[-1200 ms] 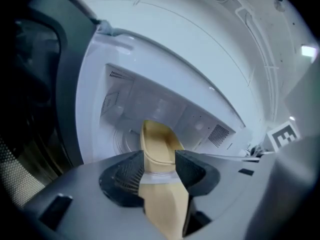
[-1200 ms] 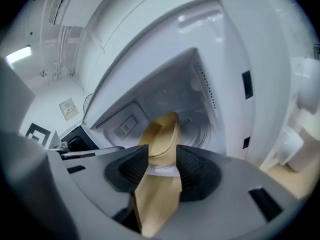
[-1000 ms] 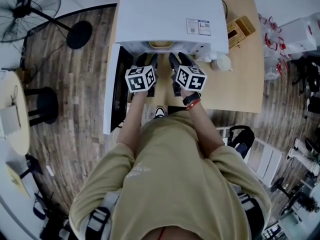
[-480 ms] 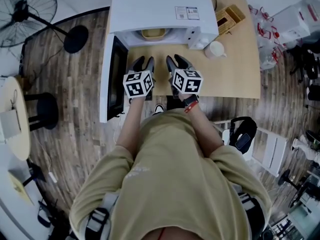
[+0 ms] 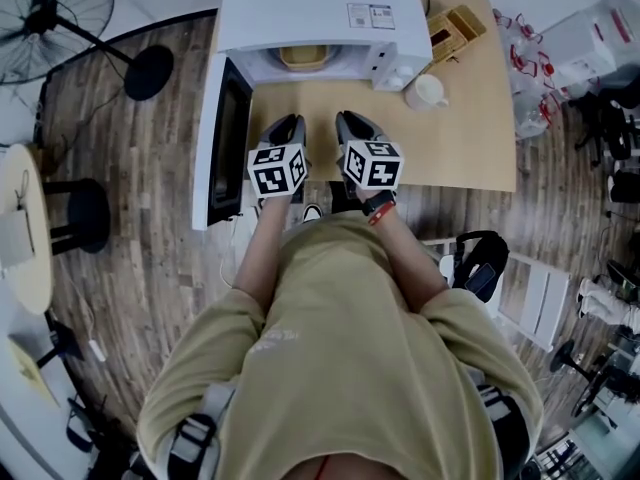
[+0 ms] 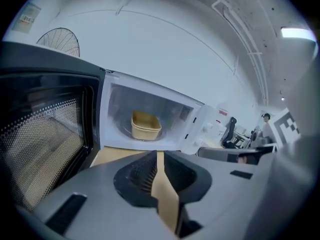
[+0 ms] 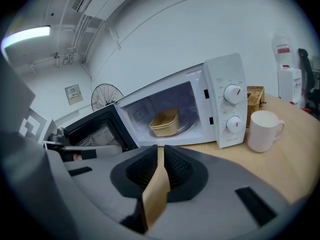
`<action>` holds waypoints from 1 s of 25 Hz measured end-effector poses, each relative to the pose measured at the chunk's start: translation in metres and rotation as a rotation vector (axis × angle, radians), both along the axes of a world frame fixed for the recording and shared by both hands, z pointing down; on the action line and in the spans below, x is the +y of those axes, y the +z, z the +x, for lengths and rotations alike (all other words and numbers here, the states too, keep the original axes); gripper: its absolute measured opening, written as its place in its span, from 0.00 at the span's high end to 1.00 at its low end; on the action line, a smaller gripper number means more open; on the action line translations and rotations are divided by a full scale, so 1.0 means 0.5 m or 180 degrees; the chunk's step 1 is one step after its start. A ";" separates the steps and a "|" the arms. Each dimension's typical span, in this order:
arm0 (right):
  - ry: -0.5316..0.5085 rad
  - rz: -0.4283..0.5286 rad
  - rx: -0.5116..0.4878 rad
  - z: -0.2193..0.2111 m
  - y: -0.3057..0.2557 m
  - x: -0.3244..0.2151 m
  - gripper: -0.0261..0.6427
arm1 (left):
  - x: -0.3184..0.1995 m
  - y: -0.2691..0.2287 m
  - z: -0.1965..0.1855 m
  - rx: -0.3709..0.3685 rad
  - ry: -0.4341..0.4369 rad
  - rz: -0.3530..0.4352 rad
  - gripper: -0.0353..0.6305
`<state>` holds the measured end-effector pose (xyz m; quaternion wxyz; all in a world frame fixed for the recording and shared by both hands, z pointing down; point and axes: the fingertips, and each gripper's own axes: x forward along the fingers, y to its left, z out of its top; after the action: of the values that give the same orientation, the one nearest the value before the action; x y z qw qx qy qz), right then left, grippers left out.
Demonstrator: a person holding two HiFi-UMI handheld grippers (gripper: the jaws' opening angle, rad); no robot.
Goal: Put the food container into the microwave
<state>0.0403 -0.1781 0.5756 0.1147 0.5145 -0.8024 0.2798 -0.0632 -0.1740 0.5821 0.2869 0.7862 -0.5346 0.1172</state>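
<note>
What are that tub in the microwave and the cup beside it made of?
The food container looks like matte tan plastic or pressed fibre: thin rim, dull and opaque; hard to say which. The mug looks like glazed white ceramic: thick wall, soft sheen.

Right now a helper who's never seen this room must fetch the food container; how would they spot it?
Find the white microwave on the wooden table, its door swung open. Inside, on the glass turntable, sits the container, a tan tub with rounded corners. Unlike the white mug beside the microwave, it is tan and inside the cavity.
</note>
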 end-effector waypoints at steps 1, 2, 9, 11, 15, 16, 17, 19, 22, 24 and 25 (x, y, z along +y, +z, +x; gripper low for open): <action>-0.0018 0.0003 0.0001 -0.004 0.000 0.002 0.88 | 0.003 0.002 -0.002 0.0005 -0.0013 -0.0013 0.87; -0.0033 0.0010 0.0002 -0.007 -0.001 0.004 0.88 | 0.006 0.004 -0.004 0.0014 -0.0028 -0.0026 0.88; -0.0090 -0.0008 0.0035 -0.010 0.002 0.002 0.92 | 0.004 0.000 -0.001 0.0083 -0.0040 0.0002 0.91; -0.0134 -0.0048 0.0045 -0.016 0.008 0.006 0.92 | 0.006 0.001 -0.002 0.0096 -0.0037 -0.0016 0.91; -0.0169 -0.0042 0.0025 -0.022 0.004 0.007 0.92 | 0.007 -0.002 0.001 0.0095 -0.0019 -0.0017 0.91; -0.0174 -0.0039 0.0021 -0.023 0.004 0.007 0.92 | 0.008 -0.002 0.001 0.0095 -0.0020 -0.0017 0.91; -0.0178 -0.0040 0.0020 -0.025 0.004 0.008 0.92 | 0.008 -0.001 0.000 0.0095 -0.0022 -0.0022 0.91; -0.0182 -0.0047 0.0018 -0.028 0.006 0.009 0.92 | 0.010 0.003 -0.003 0.0096 -0.0027 -0.0042 0.91; -0.0191 -0.0067 0.0006 -0.034 0.012 0.013 0.92 | 0.015 0.010 -0.009 0.0096 -0.0037 -0.0076 0.91; -0.0204 -0.0081 -0.0007 -0.039 0.016 0.014 0.92 | 0.016 0.015 -0.013 0.0095 -0.0049 -0.0095 0.91; -0.0212 -0.0088 -0.0012 -0.041 0.019 0.013 0.92 | 0.016 0.017 -0.015 0.0096 -0.0052 -0.0102 0.91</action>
<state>0.0199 -0.1716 0.5849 0.1295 0.4853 -0.8154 0.2878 -0.0706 -0.1661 0.5906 0.3084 0.7787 -0.5348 0.1116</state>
